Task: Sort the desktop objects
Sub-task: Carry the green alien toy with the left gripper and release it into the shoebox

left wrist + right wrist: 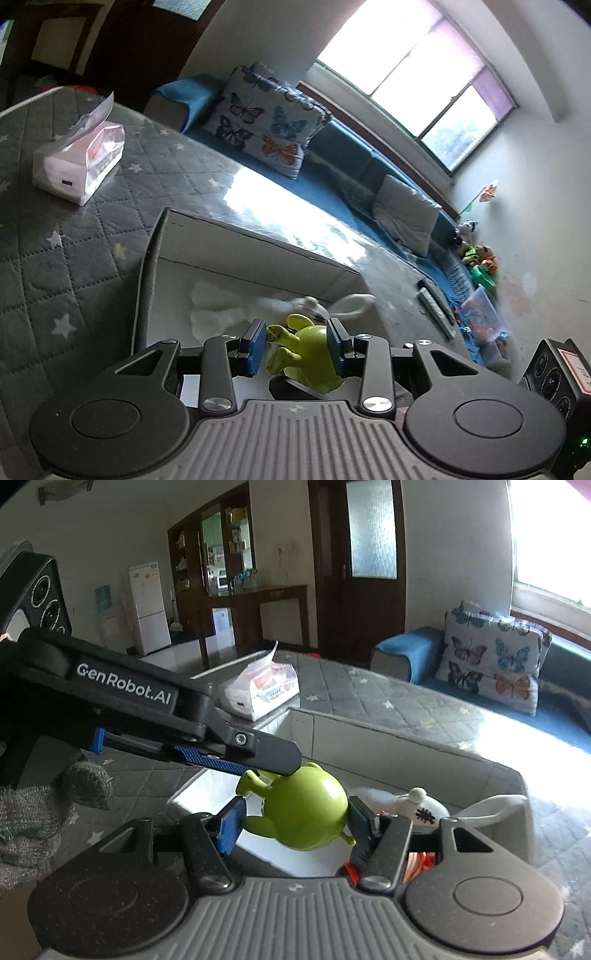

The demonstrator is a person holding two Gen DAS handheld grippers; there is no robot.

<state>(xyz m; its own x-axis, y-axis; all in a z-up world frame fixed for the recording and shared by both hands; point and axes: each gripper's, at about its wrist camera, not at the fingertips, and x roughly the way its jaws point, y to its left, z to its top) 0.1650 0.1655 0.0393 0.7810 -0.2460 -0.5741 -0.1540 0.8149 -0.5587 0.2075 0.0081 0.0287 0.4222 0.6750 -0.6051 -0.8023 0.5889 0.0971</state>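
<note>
Where both grippers meet, glossy green toy (306, 805).

Left gripper (297, 347) pads touch green toy (308, 356) above white box (236, 254); seemingly gripped.

White plush (417, 806) partly hidden behind right claw (295, 825); orange bits unclear.
</note>
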